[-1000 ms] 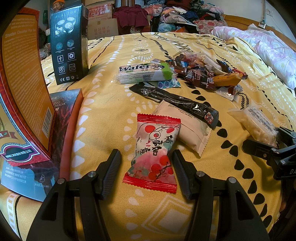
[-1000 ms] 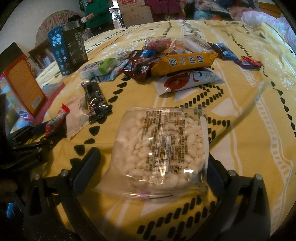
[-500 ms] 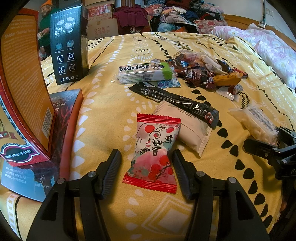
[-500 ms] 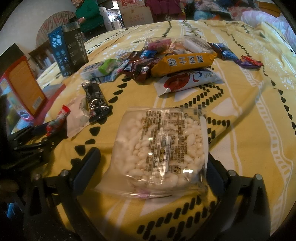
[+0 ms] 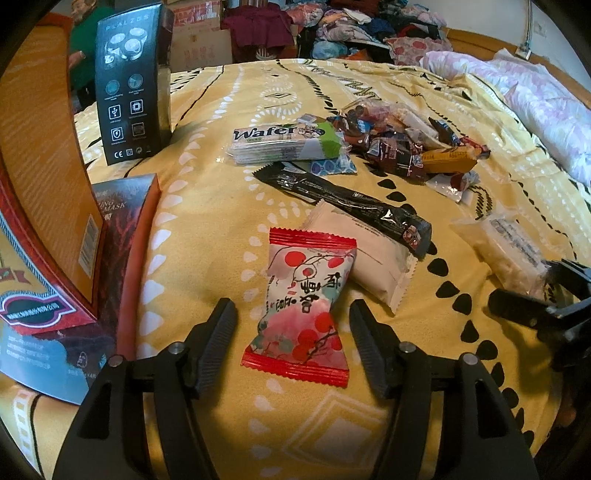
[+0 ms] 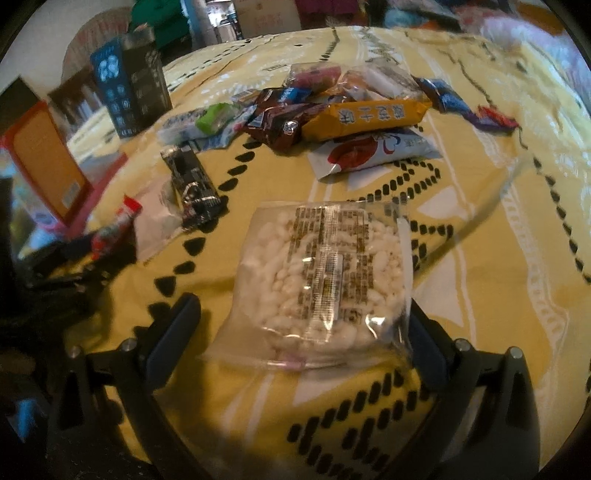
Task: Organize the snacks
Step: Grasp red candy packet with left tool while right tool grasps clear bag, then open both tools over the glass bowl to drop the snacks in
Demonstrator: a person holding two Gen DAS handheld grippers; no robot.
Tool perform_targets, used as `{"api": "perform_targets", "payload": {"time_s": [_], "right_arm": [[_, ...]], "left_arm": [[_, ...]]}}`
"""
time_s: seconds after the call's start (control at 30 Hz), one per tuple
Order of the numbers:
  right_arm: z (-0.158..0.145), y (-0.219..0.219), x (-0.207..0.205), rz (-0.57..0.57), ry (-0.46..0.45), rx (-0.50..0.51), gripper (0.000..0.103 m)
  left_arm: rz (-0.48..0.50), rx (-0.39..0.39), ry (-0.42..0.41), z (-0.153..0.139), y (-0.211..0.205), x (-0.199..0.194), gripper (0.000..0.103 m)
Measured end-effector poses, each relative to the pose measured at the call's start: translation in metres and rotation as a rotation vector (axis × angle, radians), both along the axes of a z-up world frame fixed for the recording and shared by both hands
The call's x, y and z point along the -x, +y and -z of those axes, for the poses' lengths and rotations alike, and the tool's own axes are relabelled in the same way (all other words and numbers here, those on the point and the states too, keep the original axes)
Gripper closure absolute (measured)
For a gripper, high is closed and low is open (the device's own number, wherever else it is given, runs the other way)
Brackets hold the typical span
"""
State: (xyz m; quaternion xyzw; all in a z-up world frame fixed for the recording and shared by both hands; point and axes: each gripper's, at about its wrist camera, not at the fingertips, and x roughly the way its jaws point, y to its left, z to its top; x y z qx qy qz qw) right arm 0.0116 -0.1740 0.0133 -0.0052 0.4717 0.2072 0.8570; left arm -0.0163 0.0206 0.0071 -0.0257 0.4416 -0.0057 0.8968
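My left gripper (image 5: 293,332) is open, its fingers on either side of a red-and-pink candy packet (image 5: 304,306) that lies on the yellow bedspread. My right gripper (image 6: 304,332) is open around a clear bag of white puffed rice (image 6: 325,280), which lies flat between the fingers. A white packet (image 5: 364,254) and a long black bar (image 5: 343,203) lie just beyond the candy packet. A green Wafer pack (image 5: 286,142) and a heap of mixed snacks (image 6: 332,107) lie further back. The right gripper and rice bag also show in the left wrist view (image 5: 509,247).
An orange box (image 5: 40,206) and a dark mask box (image 5: 110,254) stand at the left. A tall black box (image 5: 133,85) stands behind them. A pink quilt (image 5: 535,107) lies at the far right, with piled clothes (image 5: 351,26) beyond the bed.
The right wrist view has shifted and blurred, so the right gripper is moving slightly around the rice bag. The left gripper and candy packet have not moved.
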Motion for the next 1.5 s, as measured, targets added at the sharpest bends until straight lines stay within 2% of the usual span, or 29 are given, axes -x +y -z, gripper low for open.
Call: {"api": "perform_targets", "payload": {"time_s": [0.07, 0.1, 0.13, 0.17, 0.23, 0.4, 0.47, 0.6, 0.7, 0.77, 0.83, 0.97, 1.07, 1.2, 1.3, 1.4, 1.5], "right_arm": [[-0.002, -0.002, -0.004, 0.020, 0.021, -0.031, 0.001], [-0.003, -0.003, -0.005, 0.025, 0.026, -0.037, 0.006], [-0.004, -0.002, -0.008, 0.026, 0.031, -0.038, 0.017], [-0.004, -0.001, -0.010, 0.020, 0.035, -0.031, 0.023], [-0.006, 0.001, -0.011, 0.017, 0.034, -0.024, 0.029], [-0.027, -0.011, -0.002, 0.031, 0.005, -0.075, 0.030], [-0.043, -0.010, 0.000, 0.035, -0.023, -0.089, 0.030], [-0.095, -0.003, 0.001, 0.030, -0.100, -0.148, 0.030], [-0.144, 0.021, 0.002, -0.026, -0.171, -0.197, 0.030], [-0.178, 0.049, 0.003, -0.087, -0.220, -0.229, 0.030], [-0.206, 0.078, 0.006, -0.152, -0.256, -0.258, 0.030], [-0.247, 0.152, 0.016, -0.297, -0.287, -0.324, 0.030], [-0.260, 0.204, 0.027, -0.397, -0.274, -0.359, 0.030], [-0.266, 0.281, 0.045, -0.528, -0.219, -0.401, 0.030], [-0.261, 0.330, 0.058, -0.600, -0.182, -0.395, 0.030], [-0.258, 0.369, 0.073, -0.650, -0.141, -0.375, 0.030], [-0.251, 0.392, 0.084, -0.683, -0.116, -0.350, 0.030]], "left_arm": [[-0.002, 0.001, 0.014, -0.002, 0.000, -0.002, 0.038], [0.001, -0.002, 0.019, -0.002, -0.001, -0.002, 0.038], [0.005, -0.009, 0.029, -0.003, -0.002, -0.003, 0.043], [0.011, -0.016, 0.040, -0.005, -0.003, -0.004, 0.059], [0.023, -0.016, 0.054, -0.010, -0.005, -0.004, 0.062], [0.058, 0.008, 0.011, -0.040, -0.012, 0.009, 0.066], [0.069, -0.022, -0.045, -0.066, -0.016, 0.018, 0.066], [0.041, -0.023, -0.164, -0.129, 0.002, 0.035, 0.066], [-0.037, -0.007, -0.225, -0.171, 0.032, 0.045, 0.066], [-0.135, 0.004, -0.269, -0.205, 0.071, 0.057, 0.066], [-0.214, -0.009, -0.286, -0.226, 0.101, 0.066, 0.066], [-0.409, 0.006, -0.313, -0.267, 0.195, 0.100, 0.066], [-0.527, -0.021, -0.324, -0.283, 0.255, 0.125, 0.066], [-0.682, -0.020, -0.298, -0.288, 0.336, 0.156, 0.066], [-0.758, -0.003, -0.231, -0.271, 0.384, 0.167, 0.066], [-0.782, -0.007, -0.160, -0.250, 0.409, 0.163, 0.066], [-0.752, -0.014, -0.086, -0.224, 0.417, 0.146, 0.066]]}}
